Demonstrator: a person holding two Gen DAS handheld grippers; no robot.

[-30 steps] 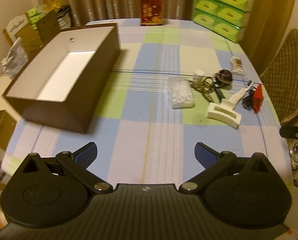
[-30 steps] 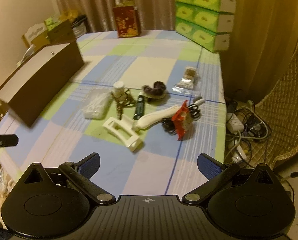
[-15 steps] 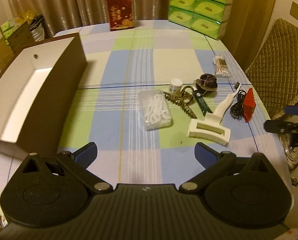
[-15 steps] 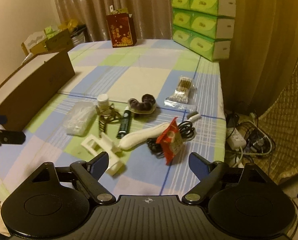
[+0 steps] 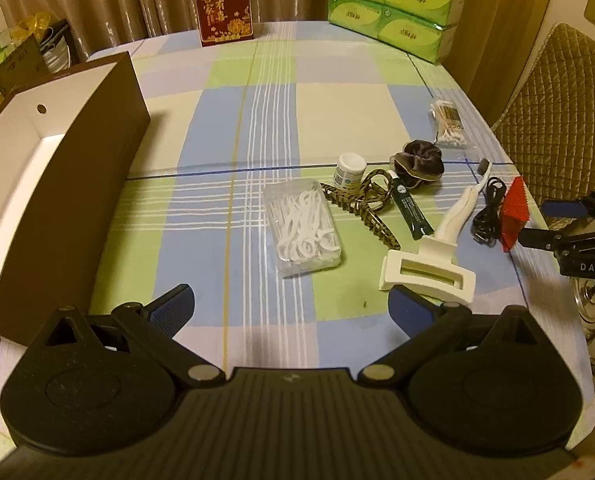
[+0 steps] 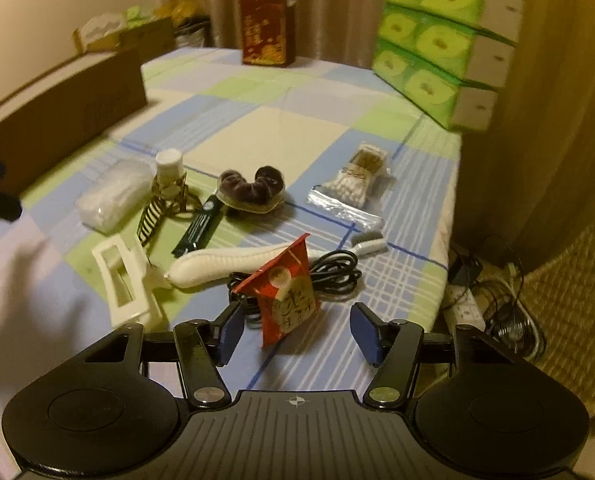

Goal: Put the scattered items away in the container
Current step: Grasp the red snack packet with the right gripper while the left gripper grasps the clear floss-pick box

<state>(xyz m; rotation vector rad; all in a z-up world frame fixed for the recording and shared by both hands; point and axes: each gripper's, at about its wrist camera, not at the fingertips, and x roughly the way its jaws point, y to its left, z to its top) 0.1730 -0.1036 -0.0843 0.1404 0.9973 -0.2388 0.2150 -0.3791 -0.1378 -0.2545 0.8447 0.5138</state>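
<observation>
The brown container (image 5: 57,184), white inside and empty, stands at the table's left. Scattered to its right lie a clear box of floss picks (image 5: 303,226), a small white bottle (image 5: 349,170), a patterned hair clip (image 5: 361,208), a brown scrunchie (image 5: 417,158), a green tube (image 5: 411,212), a white squeezer with a toothbrush (image 5: 429,268), a black cable (image 6: 333,272) and a bag of cotton swabs (image 6: 353,184). A red packet (image 6: 289,296) stands between the closing jaws of my right gripper (image 6: 297,332), with its pads (image 6: 367,338) still off it. My left gripper (image 5: 289,304) hovers open, holding nothing, near the floss box.
A red gift bag (image 5: 223,8) and stacked green tissue boxes (image 5: 397,4) stand at the table's far edge. A woven chair (image 5: 557,120) stands to the right. A power strip and cables (image 6: 481,300) lie on the floor past the table's right edge.
Both grippers have come down toward the scattered items. The left view swung right, away from the container. The right jaws have narrowed and the red packet now stands between them.
</observation>
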